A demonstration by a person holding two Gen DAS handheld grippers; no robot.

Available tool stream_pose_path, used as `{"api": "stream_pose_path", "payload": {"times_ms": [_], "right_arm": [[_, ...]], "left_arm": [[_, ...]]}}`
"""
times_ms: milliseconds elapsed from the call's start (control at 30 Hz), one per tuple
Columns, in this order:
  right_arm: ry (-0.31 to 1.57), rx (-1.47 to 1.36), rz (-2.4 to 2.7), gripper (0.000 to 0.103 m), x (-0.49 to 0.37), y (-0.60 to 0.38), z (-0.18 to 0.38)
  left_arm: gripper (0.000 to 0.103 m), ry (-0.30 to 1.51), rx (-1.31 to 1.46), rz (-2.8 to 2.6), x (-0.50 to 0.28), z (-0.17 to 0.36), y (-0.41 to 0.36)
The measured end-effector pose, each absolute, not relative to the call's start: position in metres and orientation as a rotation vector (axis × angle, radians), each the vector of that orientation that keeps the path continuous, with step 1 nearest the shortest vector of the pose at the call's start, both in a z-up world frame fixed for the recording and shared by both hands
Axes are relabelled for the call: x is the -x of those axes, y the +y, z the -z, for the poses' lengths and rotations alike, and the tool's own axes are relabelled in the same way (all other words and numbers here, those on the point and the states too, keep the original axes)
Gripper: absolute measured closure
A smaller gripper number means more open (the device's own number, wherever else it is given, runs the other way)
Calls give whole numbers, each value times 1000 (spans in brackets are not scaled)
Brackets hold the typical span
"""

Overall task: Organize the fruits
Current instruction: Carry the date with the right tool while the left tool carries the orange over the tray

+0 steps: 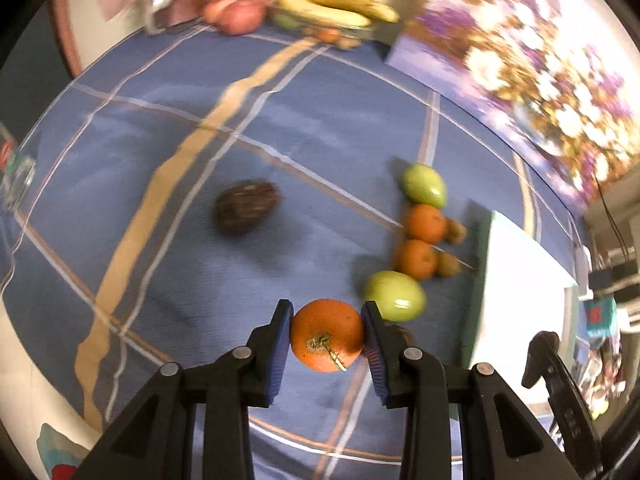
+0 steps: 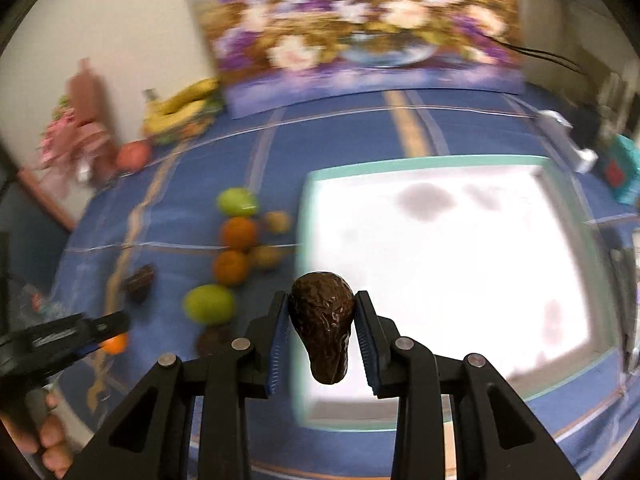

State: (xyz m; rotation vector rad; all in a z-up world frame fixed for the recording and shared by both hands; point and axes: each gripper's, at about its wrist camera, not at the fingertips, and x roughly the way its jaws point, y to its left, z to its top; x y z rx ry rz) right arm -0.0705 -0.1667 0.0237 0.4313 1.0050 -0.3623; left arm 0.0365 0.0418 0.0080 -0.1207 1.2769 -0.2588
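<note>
My left gripper point(image 1: 326, 322) is shut on an orange point(image 1: 326, 336), held above the blue cloth with its stem facing the camera. Beyond it on the cloth lie a green fruit point(image 1: 394, 296), two oranges point(image 1: 416, 259), small brown kiwis point(image 1: 456, 232), another green fruit point(image 1: 424, 184) and a dark avocado point(image 1: 246, 212). My right gripper point(image 2: 322, 304) is shut on a second dark avocado point(image 2: 322, 332), over the left rim of the white tray point(image 2: 424, 162). In the right wrist view my left gripper point(image 2: 108, 332) shows at lower left with its orange point(image 2: 114, 345).
Bananas point(image 1: 336, 8) and red fruits point(image 1: 236, 16) sit at the far edge by the wall. A flower painting point(image 2: 360, 28) leans behind the tray. A clear bottle point(image 1: 16, 176) stands at the left edge. A hand point(image 2: 48, 432) holds the left gripper's handle.
</note>
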Motion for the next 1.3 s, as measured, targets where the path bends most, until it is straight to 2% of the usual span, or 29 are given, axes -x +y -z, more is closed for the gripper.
{"api": "stream_pose_path", "payload": {"times_ms": [700, 1300], "right_arm": [[1004, -520, 546, 69, 72, -267, -28], [979, -493, 583, 69, 65, -317, -39]], "left_arm": [[66, 1251, -92, 494, -39, -14, -108], [66, 1224, -178, 534, -56, -7, -157]]}}
